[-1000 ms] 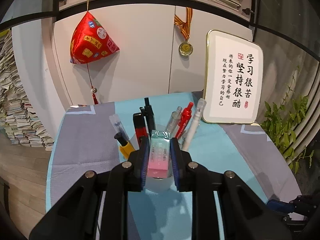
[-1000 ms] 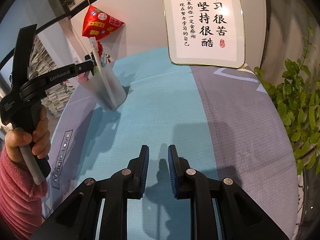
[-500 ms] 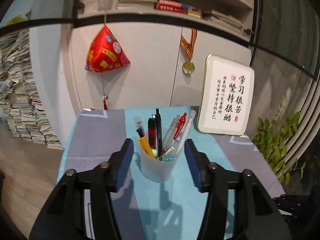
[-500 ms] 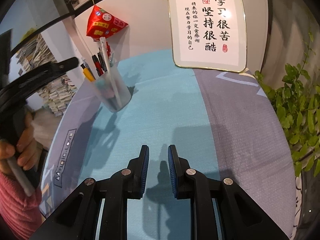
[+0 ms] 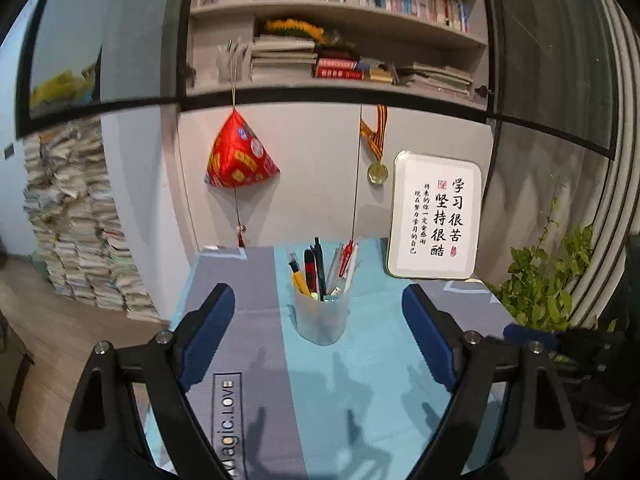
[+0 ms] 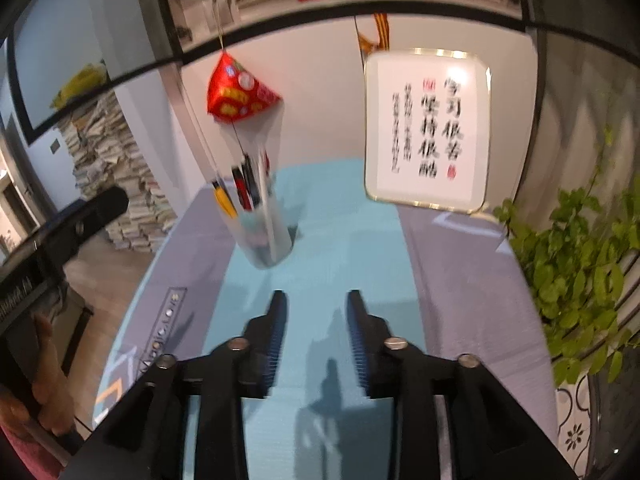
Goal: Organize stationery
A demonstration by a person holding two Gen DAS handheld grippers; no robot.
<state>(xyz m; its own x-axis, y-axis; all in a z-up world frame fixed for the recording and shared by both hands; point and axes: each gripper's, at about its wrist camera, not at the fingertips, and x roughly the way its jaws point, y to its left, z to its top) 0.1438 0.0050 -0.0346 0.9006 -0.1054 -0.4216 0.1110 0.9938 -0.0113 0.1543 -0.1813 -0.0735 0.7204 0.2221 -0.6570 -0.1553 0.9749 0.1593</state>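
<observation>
A frosted plastic pen cup [image 5: 321, 318] stands on the blue and grey tablecloth [image 5: 360, 392]. It holds several pens, a yellow cutter and a pastel eraser [image 5: 332, 295] inside. My left gripper [image 5: 318, 332] is wide open and empty, pulled back from the cup. In the right wrist view the cup [image 6: 267, 236] is ahead and left of my right gripper [image 6: 316, 312], which is open and empty above the cloth. The left gripper's body [image 6: 60, 236] shows at the left edge there.
A framed calligraphy sign [image 5: 434, 226] leans at the table's back right. A red ornament [image 5: 239, 158] and a medal [image 5: 377, 172] hang on the cabinet. A green plant [image 6: 580, 264] is to the right, and paper stacks [image 5: 76, 220] on the left.
My left gripper let the eraser go into the cup, opened wide and drew back and up. My right gripper opened and moved back too; its view is blurred.
</observation>
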